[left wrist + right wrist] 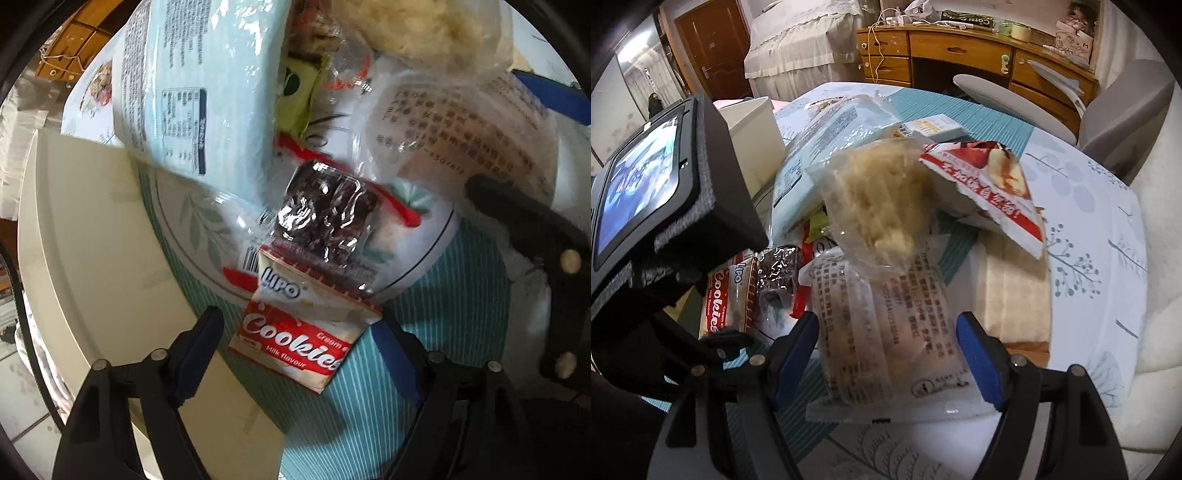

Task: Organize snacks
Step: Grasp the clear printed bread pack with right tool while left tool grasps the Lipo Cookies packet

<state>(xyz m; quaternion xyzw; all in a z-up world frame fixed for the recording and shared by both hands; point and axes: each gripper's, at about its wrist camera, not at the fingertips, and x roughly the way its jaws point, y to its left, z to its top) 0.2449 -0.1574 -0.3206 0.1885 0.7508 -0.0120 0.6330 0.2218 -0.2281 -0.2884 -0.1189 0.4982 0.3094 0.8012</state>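
Note:
In the left wrist view a red and white Lipo cookies packet (295, 332) lies on the striped cloth, between the fingers of my left gripper (295, 326). The jaws stand open, a gap showing at the left pad. A dark chocolate snack in clear wrap (328, 218) lies just beyond it. In the right wrist view my right gripper (888, 332) is open around a clear packet with printed text (882, 325), a pad on each side, neither visibly pressing. A bag of pale puffed snack (879, 199) rests on top of the pile.
A white bin (92, 240) stands left of the pile. A light blue pack (207, 92), a red and white packet (990, 192) and a small box (934, 127) lie in the heap. A grey chair (1108, 122) and wooden desk (960, 55) stand beyond the table.

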